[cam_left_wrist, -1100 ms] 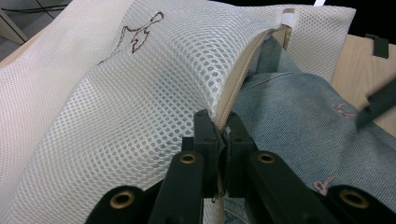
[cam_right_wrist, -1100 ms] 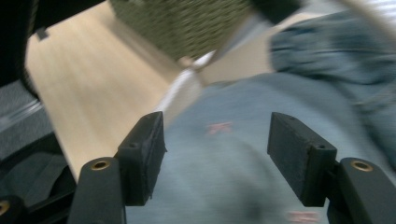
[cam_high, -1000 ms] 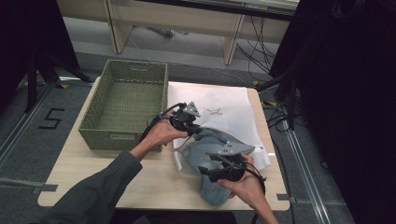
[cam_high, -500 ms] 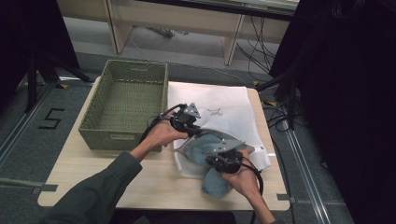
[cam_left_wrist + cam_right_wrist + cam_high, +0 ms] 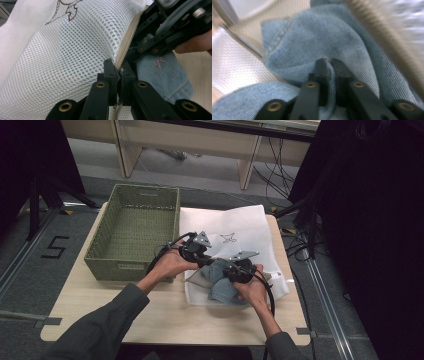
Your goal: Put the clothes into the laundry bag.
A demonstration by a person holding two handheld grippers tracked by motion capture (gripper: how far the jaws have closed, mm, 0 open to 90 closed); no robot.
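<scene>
Nearest the person, the right gripper point(image 5: 239, 271) is sitting on the blue denim garment point(image 5: 223, 287), and in the right gripper view its fingers point(image 5: 321, 65) are pinching a fold of that denim point(image 5: 317, 37), a narrow gap between them packed with cloth. Those fingers have just been opening a touch after snapping closed, yet the denim is staying caught between them. The garment is lying bunched at the near edge of the white mesh laundry bag point(image 5: 250, 227), toward the right half of the worktop point(image 5: 90, 312), partly at the bag's mouth.

Just beyond, the left gripper point(image 5: 199, 254) is clamping the bag's beige zipper edge point(image 5: 126, 53); in the left gripper view its fingers point(image 5: 110, 68) are pressing fully together on that seam, the mesh point(image 5: 62, 57) spreading to the left of it. The two grippers are nearly touching.

Farther left, the green woven basket point(image 5: 131, 232) is resting on the worktop, just beside the bag.
</scene>
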